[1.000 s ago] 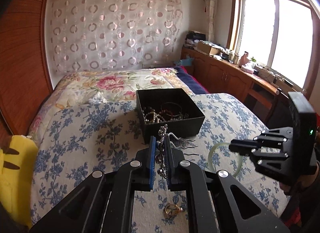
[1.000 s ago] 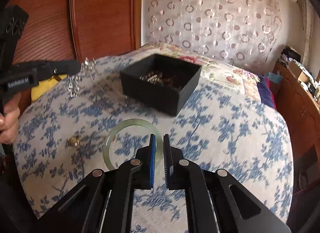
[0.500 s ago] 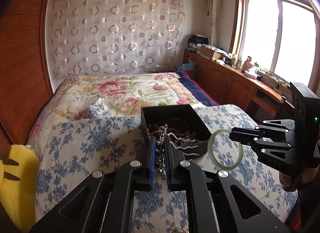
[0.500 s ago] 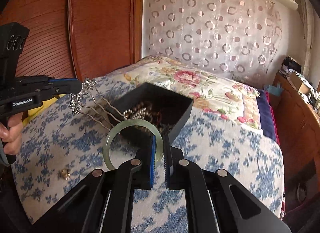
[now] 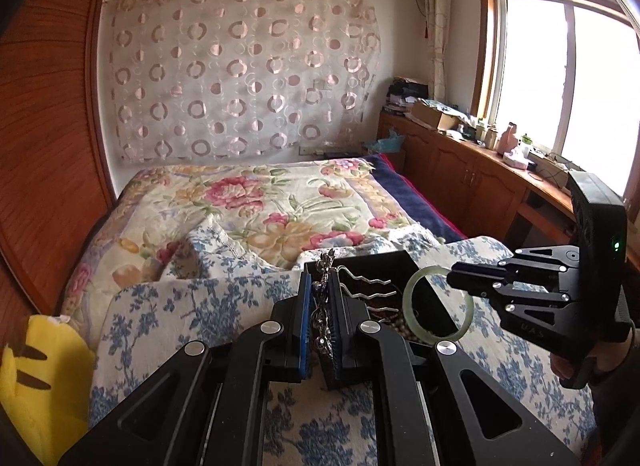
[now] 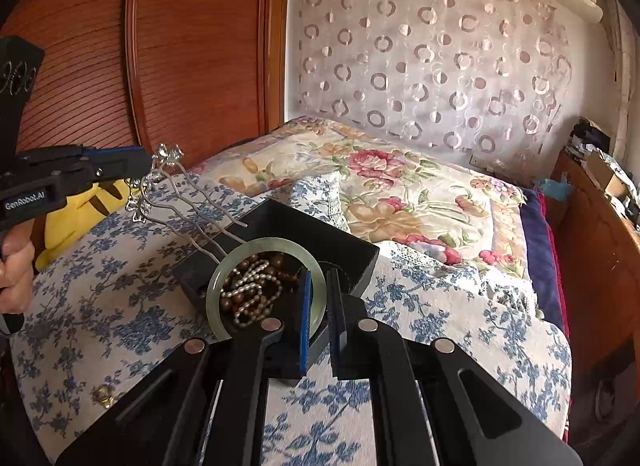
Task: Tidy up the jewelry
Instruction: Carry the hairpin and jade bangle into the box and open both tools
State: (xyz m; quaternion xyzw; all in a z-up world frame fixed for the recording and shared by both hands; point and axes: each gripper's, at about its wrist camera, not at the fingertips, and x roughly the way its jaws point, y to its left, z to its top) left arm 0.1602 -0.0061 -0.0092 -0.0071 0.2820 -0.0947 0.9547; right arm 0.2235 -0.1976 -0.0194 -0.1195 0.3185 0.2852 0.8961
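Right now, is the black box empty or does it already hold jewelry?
Not empty. The black box is open-topped, and the right wrist view shows a pearl strand and brown beads lying inside.

A box [image 6: 352,250] sits on the bed [image 6: 460,338], with beads [image 6: 248,290] inside it. A bangle [image 6: 224,266] hangs over the box in the right gripper [image 6: 318,306]. A comb [image 6: 180,193] in the left gripper [image 5: 320,302] reaches over the box's left edge. A ring [image 6: 103,393] lies on the bed, near left of the box.
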